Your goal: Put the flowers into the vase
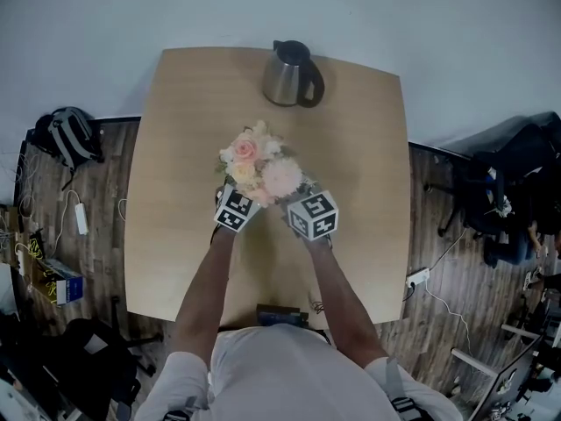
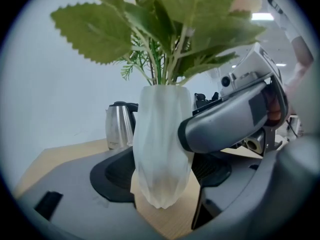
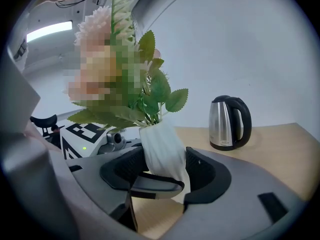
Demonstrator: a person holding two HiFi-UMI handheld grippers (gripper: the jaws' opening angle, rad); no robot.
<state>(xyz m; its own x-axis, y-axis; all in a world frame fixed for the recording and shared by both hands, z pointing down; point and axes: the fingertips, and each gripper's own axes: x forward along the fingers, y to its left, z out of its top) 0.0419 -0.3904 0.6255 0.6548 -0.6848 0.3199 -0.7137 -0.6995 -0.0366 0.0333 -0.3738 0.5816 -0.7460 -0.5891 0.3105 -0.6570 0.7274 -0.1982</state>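
Both tongs clenched on the vase, flowers already in it.

The left gripper [image 2: 162, 179] and the right gripper [image 3: 160, 176] grasp the white ribbed vase [image 2: 160, 154] from the near side, their jaws crossing at its lower body. Pink and cream flowers [image 1: 254, 169] with green leaves stand in its mouth. The vase is over the middle of the table [image 1: 175, 147]; base contact cannot be told. A steel kettle [image 1: 292, 74] stands at the far edge.
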